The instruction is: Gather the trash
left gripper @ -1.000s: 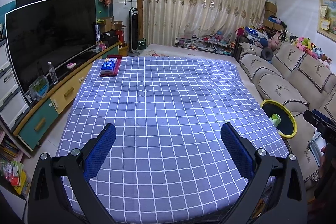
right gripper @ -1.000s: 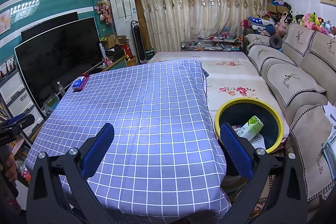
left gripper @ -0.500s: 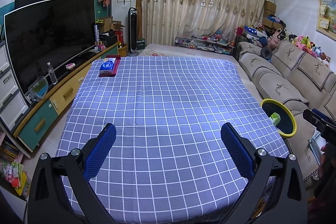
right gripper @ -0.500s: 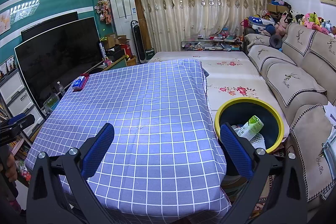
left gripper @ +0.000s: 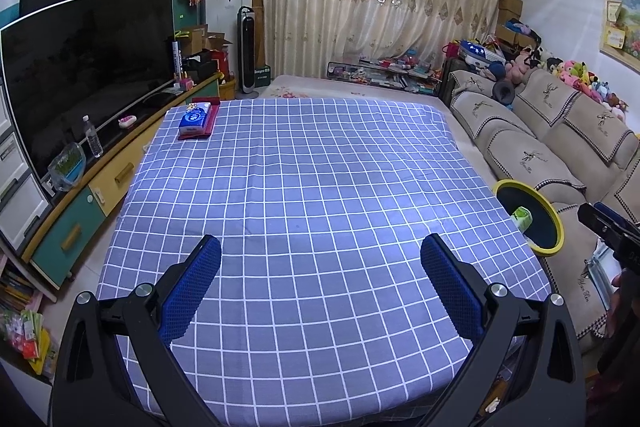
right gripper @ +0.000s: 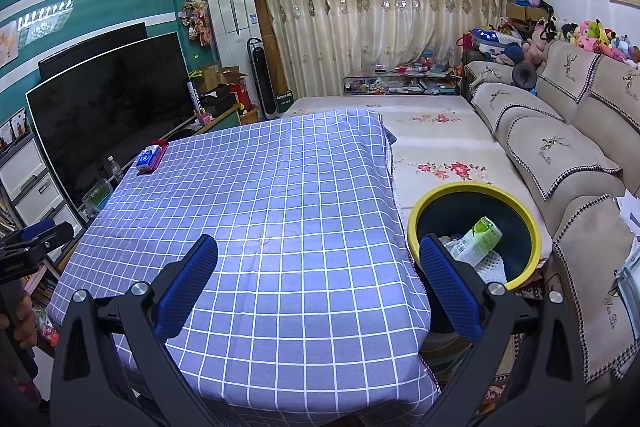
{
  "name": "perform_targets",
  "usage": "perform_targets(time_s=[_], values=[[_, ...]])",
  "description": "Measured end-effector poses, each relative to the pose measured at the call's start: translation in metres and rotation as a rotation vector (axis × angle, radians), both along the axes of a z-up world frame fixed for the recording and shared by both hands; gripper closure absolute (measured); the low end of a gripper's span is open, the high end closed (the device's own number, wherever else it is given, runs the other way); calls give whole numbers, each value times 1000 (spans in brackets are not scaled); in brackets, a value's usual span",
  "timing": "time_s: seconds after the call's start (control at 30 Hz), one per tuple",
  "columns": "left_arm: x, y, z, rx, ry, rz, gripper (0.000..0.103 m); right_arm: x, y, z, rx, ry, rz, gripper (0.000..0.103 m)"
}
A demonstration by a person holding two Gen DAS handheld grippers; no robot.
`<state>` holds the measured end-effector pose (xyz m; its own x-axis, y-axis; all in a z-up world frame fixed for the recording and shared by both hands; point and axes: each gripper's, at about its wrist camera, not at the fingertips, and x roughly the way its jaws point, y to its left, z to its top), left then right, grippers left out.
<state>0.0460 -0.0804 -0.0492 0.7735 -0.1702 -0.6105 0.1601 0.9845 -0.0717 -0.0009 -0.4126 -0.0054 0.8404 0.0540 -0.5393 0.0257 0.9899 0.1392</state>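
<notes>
A black bin with a yellow rim point(right gripper: 516, 195) stands on the floor right of the table; it also shows in the left wrist view point(left gripper: 554, 217). Inside lie a green and white carton point(right gripper: 480, 241) and white crumpled trash point(right gripper: 490, 262). My left gripper point(left gripper: 320, 283) is open and empty above the near part of the blue checked tablecloth point(left gripper: 312, 179). My right gripper point(right gripper: 318, 281) is open and empty above the table's near right corner, its right finger point(right gripper: 448, 287) in front of the bin.
A blue tissue pack on a red holder point(left gripper: 196, 119) lies at the table's far left corner. A TV point(left gripper: 80, 67) on a cabinet stands left. A beige sofa point(right gripper: 560, 155) runs along the right. A floral mat point(right gripper: 436, 147) covers the floor beyond the bin.
The left wrist view has shifted slightly, with the table and bin a little lower in frame. Both grippers stay open and empty.
</notes>
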Motion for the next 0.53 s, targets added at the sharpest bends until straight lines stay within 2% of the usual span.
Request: perform_targets(time_s=[0.13, 0.27, 0.4, 0.53], values=[[1, -1, 1, -5, -37, -25, 5, 0, 0, -1, 4, 5, 3, 7], [14, -1, 2, -25, -26, -47, 5, 12, 5, -2, 2, 19, 28, 7], [56, 7, -5, -39, 37, -11, 5, 42, 11, -3, -18, 37, 50, 7], [118, 16, -31, 38, 74, 63, 5, 104, 23, -13, -10, 80, 91, 7]])
